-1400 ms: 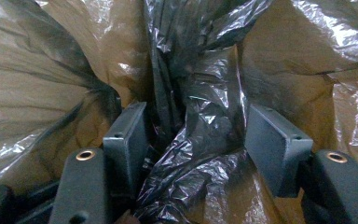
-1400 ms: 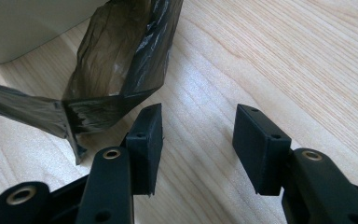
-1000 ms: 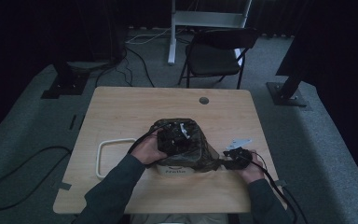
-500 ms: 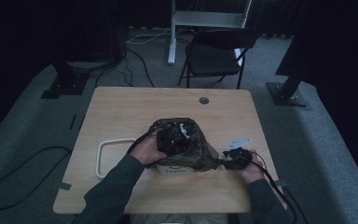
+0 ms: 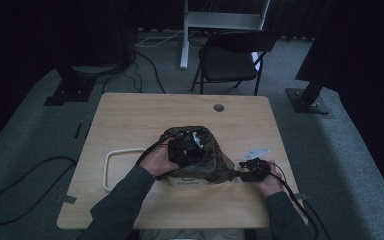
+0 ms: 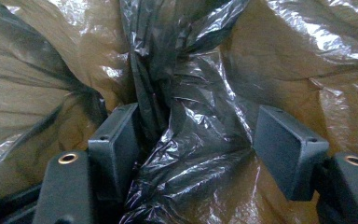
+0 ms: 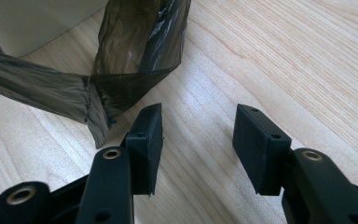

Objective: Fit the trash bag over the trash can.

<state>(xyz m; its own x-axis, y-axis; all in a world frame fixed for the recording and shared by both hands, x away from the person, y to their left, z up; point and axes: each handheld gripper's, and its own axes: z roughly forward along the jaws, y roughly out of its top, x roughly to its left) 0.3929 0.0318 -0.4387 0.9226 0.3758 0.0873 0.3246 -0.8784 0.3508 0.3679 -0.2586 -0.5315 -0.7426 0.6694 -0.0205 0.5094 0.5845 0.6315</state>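
A dark see-through plastic bag is draped over a pale box at the middle of the wooden table. My left gripper rests on top of the bag. In the left gripper view its jaws stand wide apart, open, with a loose crumpled fold of the bag between them; the fold lies against the left pad. My right gripper sits low on the table at the bag's right end. It is open over bare wood, and a stretched corner of the bag lies just left of its left finger.
A white rectangular frame lies on the table left of the box. There is a round cable hole near the far edge. A folding chair and stand legs are beyond the table, with cables on the floor.
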